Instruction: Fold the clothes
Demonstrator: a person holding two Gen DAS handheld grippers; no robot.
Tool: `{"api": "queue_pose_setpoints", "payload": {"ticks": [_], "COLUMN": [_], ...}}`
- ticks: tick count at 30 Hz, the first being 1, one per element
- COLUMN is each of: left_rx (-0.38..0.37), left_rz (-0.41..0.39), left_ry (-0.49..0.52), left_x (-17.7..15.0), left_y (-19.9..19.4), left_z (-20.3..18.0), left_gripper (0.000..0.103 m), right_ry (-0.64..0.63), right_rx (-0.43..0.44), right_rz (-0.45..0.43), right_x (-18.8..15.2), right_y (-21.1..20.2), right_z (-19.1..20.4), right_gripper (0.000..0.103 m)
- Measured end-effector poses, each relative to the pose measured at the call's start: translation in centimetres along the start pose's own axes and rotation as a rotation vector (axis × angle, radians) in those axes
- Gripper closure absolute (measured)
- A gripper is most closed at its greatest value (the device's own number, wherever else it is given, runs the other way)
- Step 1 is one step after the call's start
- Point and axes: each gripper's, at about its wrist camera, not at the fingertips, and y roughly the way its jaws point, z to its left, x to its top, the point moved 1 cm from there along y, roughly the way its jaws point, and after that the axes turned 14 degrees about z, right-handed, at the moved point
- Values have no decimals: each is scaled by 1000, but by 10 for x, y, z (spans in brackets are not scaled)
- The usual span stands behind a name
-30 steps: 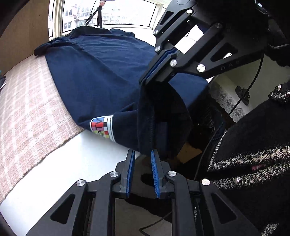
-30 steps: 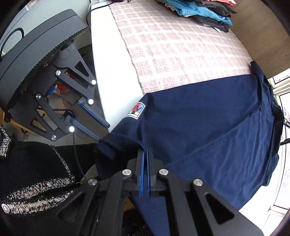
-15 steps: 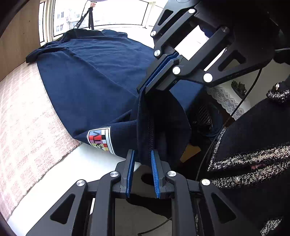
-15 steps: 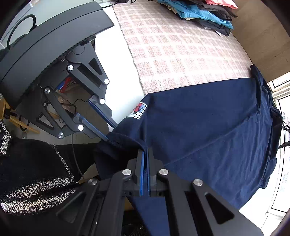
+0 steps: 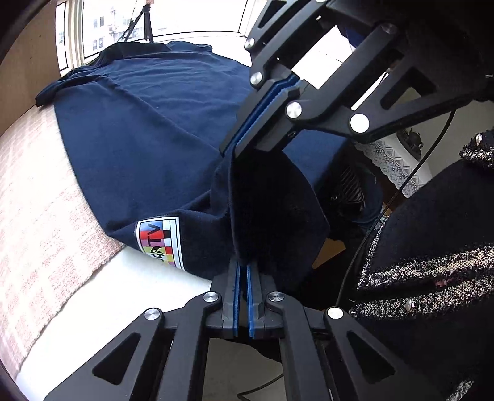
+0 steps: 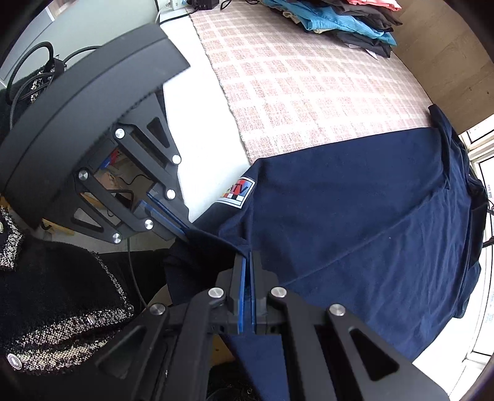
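1. Two grippers are clamped on the shirt (image 5: pixel 148 145) hem at the near table (image 5: pixel 92 311) edge: left gripper (image 5: pixel 243 271) jaws pinched tight on it, right gripper (image 6: pixel 247 262) likewise fully closed.
2. Shirt body is spread flat across the table, logo patch (image 5: pixel 160 243) nearby.
3. Checked cloth (image 6: pixel 308 83) is beside it.
4. Clothes pile (image 6: pixel 339 21) is seen farthest.
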Motion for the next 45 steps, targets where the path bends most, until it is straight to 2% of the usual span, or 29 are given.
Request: {"api": "queue_pose_setpoints", "payload": {"ticks": [4,7,8,10,11,12,15,17,18,19,22,24,25,26,31,34,35,36,37,41,43,44,45], "left_rx": [19,5,-4,-21,-24,-22,32,75,60,48,50,29,20,17,11,25,12,-4,-20,-4,-3,-3,0], "left_rz": [-29,-60,-69,-73,-66,-52,42,130,142,122,10,-45,-55,-50,-49,-37,-22,-2,18,154,135,114,80], "left_ry": [-114,-228,-267,-350,-384,-411,-430,-450,-477,-488,-469,-448,-438,-430,-335,-285,-290,-295,-301,-240,-238,-250,-269], "left_x": [-27,-49,-56,-67,-72,-75,-89,-101,-105,-103,-81,-62,-53,-46,-17,-4,-3,-3,-3,-13,-15,-14,-10], "left_y": [-13,-14,-13,-6,-1,5,29,44,44,39,13,2,0,2,1,7,12,19,27,48,38,31,22], "left_z": [-1,-2,-2,1,2,3,0,1,4,5,2,0,0,0,-19,-28,-27,-25,-23,-36,-37,-34,-30], "left_gripper": [100,100,101,101,101,102,103,103,103,103,103,91,84,87,87,85,85,85,85,85,84,84,84], "right_ry": [-26,-52,-61,-45,-24,-3,105,181,209,235,334,384,400,417,527,535,538,528,527,556,552,561,570], "right_rx": [41,76,82,91,111,132,263,273,281,290,268,289,291,293,321,342,348,364,377,354,349,363,377], "right_rz": [-29,-32,-20,26,31,34,17,21,23,25,-11,-35,-48,-62,-103,-122,-128,-123,-104,-79,-89,-98,-106], "right_x": [3,6,7,4,-2,-9,-39,-54,-57,-60,-60,-56,-55,-53,-49,-50,-51,-52,-55,-73,-77,-76,-76], "right_y": [-4,2,6,15,15,16,18,25,31,37,48,53,53,54,59,58,58,59,60,53,48,49,50], "right_z": [14,24,27,32,29,26,5,-9,-13,-17,-28,-37,-40,-44,-64,-66,-67,-66,-65,-69,-68,-68,-68], "right_gripper": [101,101,98,83,70,64,60,60,60,60,60,60,60,60,60,60,68,92,101,100,98,92,80]}}
